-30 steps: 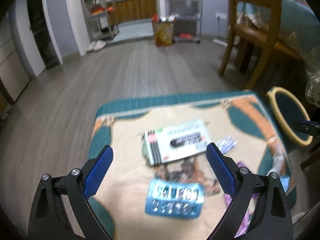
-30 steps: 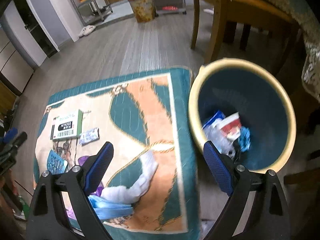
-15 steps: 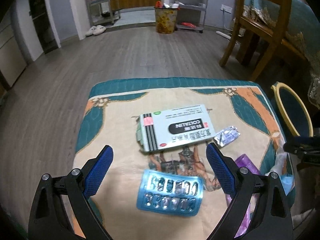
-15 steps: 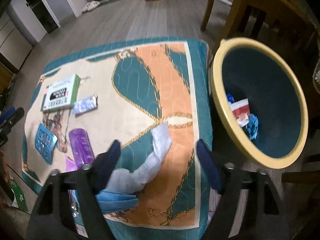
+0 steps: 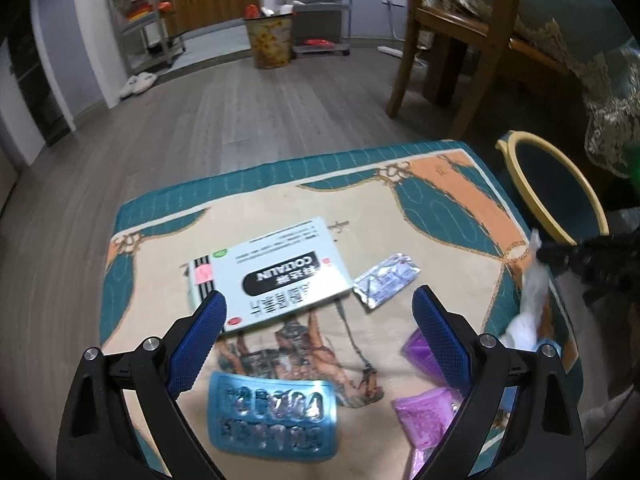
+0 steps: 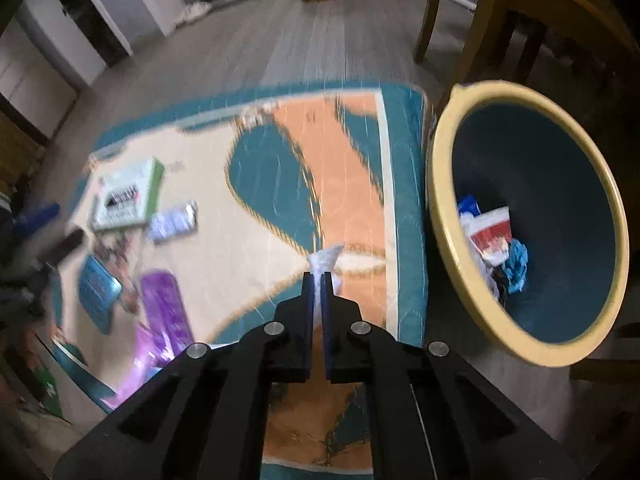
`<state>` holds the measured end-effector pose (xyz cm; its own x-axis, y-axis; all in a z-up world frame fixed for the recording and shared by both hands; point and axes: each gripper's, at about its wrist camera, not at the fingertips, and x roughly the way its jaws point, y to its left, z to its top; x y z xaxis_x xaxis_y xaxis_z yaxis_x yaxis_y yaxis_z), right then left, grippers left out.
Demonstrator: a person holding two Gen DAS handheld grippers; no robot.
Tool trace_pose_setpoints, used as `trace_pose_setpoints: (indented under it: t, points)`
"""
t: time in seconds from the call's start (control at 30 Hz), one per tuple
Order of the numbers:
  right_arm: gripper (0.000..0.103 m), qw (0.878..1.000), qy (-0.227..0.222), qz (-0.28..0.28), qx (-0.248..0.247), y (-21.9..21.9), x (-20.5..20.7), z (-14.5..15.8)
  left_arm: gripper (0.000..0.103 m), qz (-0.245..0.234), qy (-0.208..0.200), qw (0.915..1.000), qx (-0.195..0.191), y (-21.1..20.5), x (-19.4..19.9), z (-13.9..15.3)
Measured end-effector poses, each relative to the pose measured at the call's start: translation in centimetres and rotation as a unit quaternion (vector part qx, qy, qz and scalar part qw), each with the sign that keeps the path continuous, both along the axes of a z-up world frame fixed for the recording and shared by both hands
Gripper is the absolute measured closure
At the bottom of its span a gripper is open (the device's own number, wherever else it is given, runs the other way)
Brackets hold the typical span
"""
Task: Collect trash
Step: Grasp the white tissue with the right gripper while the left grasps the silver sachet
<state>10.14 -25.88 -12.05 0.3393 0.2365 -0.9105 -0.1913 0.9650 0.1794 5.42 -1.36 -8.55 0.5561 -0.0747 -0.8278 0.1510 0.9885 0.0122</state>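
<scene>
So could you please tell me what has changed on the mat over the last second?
The right hand-held gripper came down and has just closed its jaws on the white tissue. The left hand-held gripper, open throughout, moved nearer the medicine box and blue blister pack. Those, the foil sachet and bin stayed put.

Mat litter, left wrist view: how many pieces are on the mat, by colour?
White: 2, the medicine box and the tissue
Silver: 1, the foil packet
Blue: 1, the pill strip
Purple: 2, the wrappers
Total: 6
</scene>
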Motion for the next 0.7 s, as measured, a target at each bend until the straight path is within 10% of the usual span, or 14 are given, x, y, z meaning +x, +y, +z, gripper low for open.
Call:
trace_pose_setpoints:
  t: [0.7]
  points:
    - [0.100, 0.992, -0.086, -0.018, 0.092, -3.6, 1.3, 6.7, 0.019, -0.097, 0.064, 0.9932, -0.001, -6.9, 4.1, -4.2]
